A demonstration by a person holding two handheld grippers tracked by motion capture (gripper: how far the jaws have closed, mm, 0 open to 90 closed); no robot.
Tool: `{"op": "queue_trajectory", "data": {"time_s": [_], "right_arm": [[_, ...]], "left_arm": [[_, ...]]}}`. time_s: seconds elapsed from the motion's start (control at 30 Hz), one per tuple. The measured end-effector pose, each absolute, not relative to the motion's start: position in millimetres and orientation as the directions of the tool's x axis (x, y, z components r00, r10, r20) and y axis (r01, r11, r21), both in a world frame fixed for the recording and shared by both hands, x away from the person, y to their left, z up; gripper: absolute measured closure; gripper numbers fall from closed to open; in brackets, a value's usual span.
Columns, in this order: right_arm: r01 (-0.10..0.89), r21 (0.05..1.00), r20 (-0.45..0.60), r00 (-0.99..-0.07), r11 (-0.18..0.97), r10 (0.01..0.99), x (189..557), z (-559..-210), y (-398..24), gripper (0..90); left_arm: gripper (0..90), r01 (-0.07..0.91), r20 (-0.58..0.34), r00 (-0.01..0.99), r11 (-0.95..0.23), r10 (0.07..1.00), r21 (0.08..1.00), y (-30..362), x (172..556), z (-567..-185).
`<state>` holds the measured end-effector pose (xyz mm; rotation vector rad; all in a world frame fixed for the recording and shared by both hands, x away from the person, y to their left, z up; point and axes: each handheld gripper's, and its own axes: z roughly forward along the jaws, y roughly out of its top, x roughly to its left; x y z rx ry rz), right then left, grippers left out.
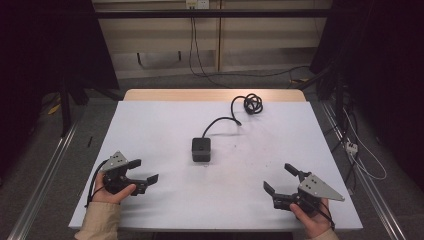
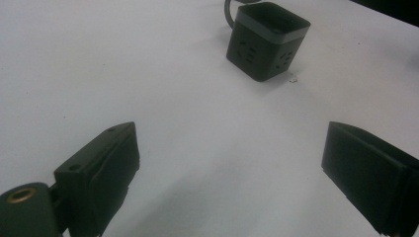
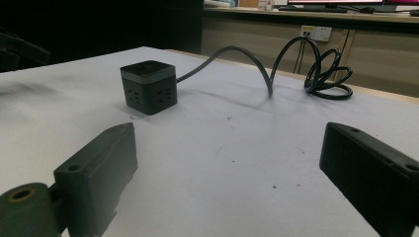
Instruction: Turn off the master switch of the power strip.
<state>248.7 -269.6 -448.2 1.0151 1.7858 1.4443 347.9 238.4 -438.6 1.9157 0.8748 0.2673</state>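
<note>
- The left gripper sits low at the near left of the white worktop, held by the person's left hand; its fingers stand wide apart with nothing between them.
- The right gripper sits at the near right, held by the right hand; its fingers are also spread wide and empty, and the grey three-cornered plate rides on top of it.
- In the left gripper view the two black fingers frame bare white worktop, with the black cube power strip ahead and slightly to the right.
- The cube power strip rests flat near the middle of the worktop, well apart from both grippers and roughly between them, farther out.
- In the right gripper view the cube shows sockets on its side faces and a paler band below its top.
- A dark cable runs from the cube toward the far edge and ends in a loose coil near the wooden far rim.
</note>
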Motion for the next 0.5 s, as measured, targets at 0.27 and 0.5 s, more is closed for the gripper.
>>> {"op": "queue_trajectory", "data": {"time_s": [0.27,0.5], "right_arm": [[0.181,0.978,0.001,-0.512,0.107,0.859,248.9,-448.7,-269.6,6.7],[0.182,0.977,0.0,-0.514,0.109,0.858,249.2,-448.8,-269.0,6.7]], "left_arm": [[7.4,0.463,-0.181,0.71,-0.258,0.681,0.848,241.5,347.6,-439.7],[7.2,0.464,-0.18,0.714,-0.265,0.677,0.845,239.3,348.6,-441.1]]}}
